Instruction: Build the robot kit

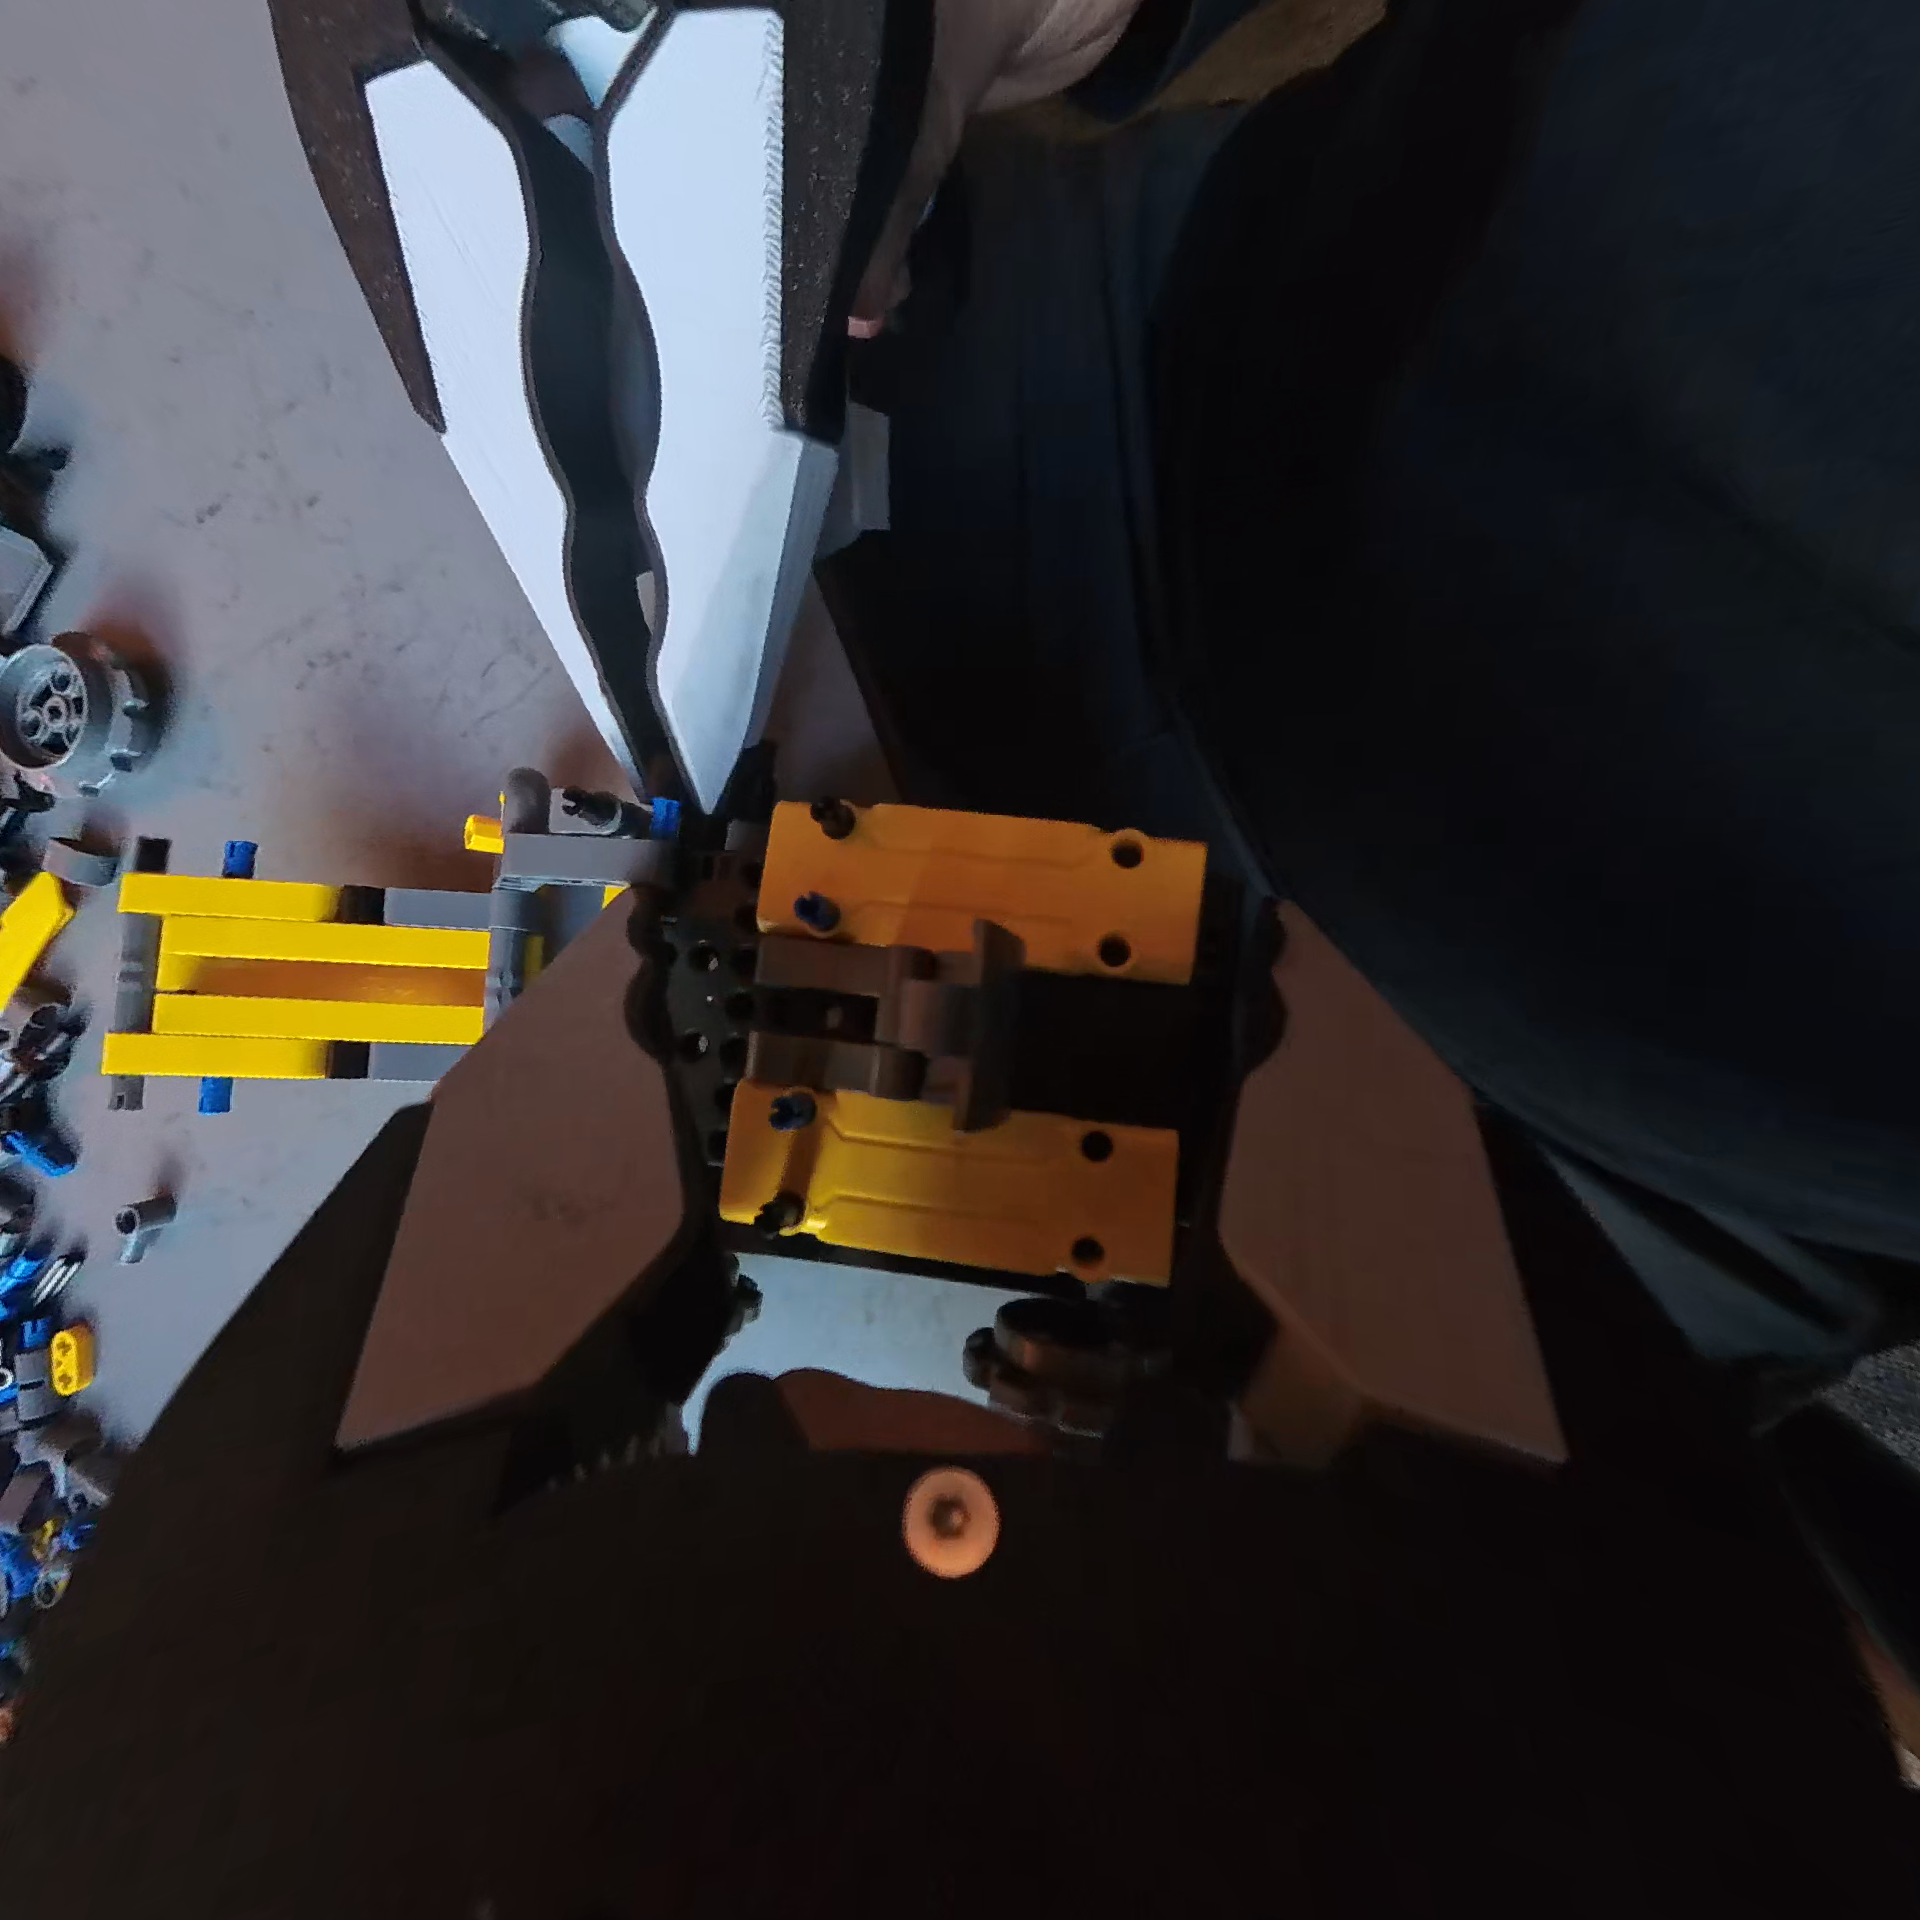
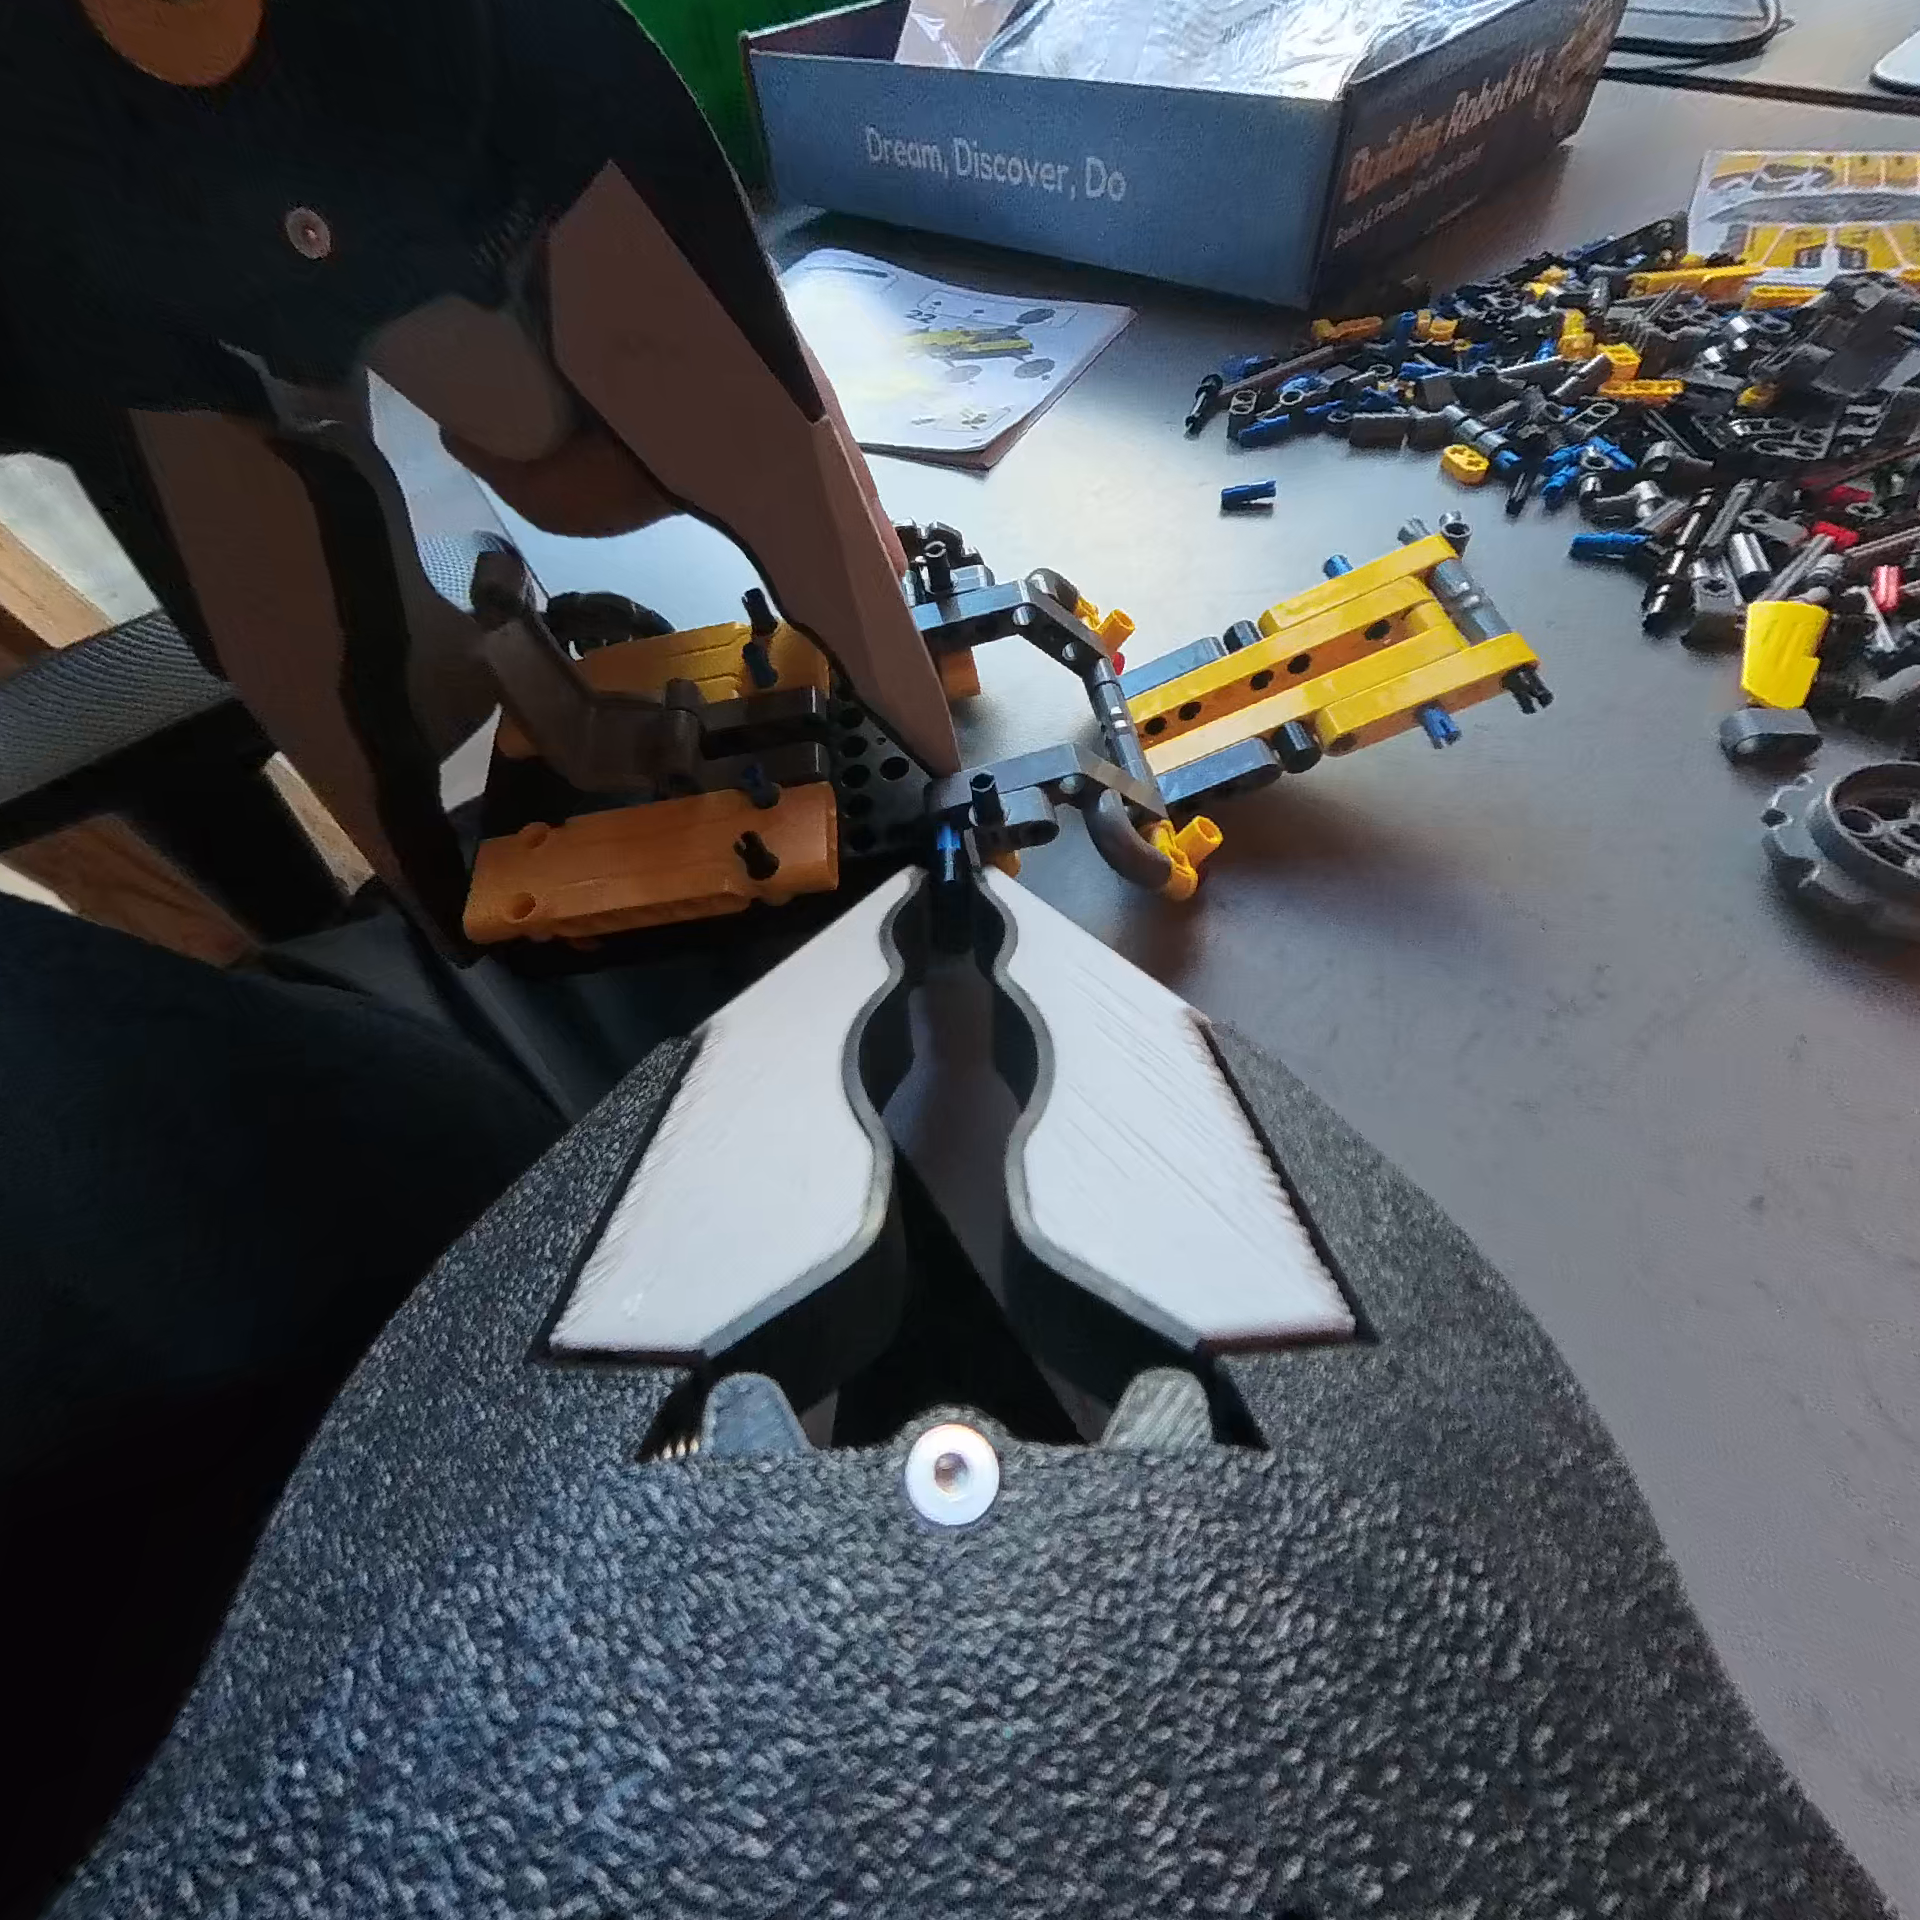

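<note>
My left gripper (image 1: 954, 914) has brown fingers and is shut on the body of a yellow and black building-block model (image 1: 977, 894), one finger on each side. The model's yellow arm (image 1: 301, 977) sticks out over the dark table. My right gripper (image 2: 945, 878) has white fingers and is shut on a small blue pin (image 2: 948, 847). It holds the pin against the grey beam at the model's front corner. In the left wrist view the right gripper (image 1: 698, 800) comes down from above with the pin (image 1: 665, 814). In the right wrist view the left gripper (image 2: 707, 852) holds the model (image 2: 644, 862).
A pile of loose black, blue and yellow pieces (image 2: 1662, 416) lies at the right, with a grey wheel (image 2: 1860, 842) near it. An open cardboard box (image 2: 1039, 156) and an instruction booklet (image 2: 956, 353) lie behind. A person in dark clothing (image 1: 1455, 623) is at the table's edge. Left tips and right tips are each some 15 cm from the grey wheel (image 2: 1860, 842). It is also in sight in the left wrist view (image 1: 85, 708).
</note>
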`<state>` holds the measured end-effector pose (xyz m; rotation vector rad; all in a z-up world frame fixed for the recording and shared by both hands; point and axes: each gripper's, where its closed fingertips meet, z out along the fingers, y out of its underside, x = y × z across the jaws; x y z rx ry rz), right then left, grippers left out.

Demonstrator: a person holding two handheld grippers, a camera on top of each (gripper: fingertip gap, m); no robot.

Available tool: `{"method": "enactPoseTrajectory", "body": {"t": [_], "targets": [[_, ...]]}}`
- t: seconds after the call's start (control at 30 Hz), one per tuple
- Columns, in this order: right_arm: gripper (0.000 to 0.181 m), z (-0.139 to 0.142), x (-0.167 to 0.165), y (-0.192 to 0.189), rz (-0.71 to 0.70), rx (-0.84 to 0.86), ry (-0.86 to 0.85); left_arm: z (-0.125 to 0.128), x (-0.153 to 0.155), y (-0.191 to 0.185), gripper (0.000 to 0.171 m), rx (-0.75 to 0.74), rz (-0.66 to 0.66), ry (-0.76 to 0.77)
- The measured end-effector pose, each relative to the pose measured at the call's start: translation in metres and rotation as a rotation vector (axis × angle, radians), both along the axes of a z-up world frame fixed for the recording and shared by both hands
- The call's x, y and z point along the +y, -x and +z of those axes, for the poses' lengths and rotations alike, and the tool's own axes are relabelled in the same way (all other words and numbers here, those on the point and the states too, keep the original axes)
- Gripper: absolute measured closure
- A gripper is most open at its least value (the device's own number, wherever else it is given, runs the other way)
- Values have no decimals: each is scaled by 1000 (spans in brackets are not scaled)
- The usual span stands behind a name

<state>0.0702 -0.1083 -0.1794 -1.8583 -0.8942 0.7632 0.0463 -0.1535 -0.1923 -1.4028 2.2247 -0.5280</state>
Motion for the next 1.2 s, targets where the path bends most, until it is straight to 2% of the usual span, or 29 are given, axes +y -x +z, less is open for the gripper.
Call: {"method": "enactPoseTrajectory", "body": {"t": [0.83,1.1,1.2], "targets": [[174,-1,9,2,24,-72,19,-3,7,-1,67,-40,48,-17],[174,-1,10,2,58,-171,-109,-3,7,0,65,-52,47,-13],[174,0,8,3,88,-138,-69,-3,7,0,65,-56,39,-10]]}}
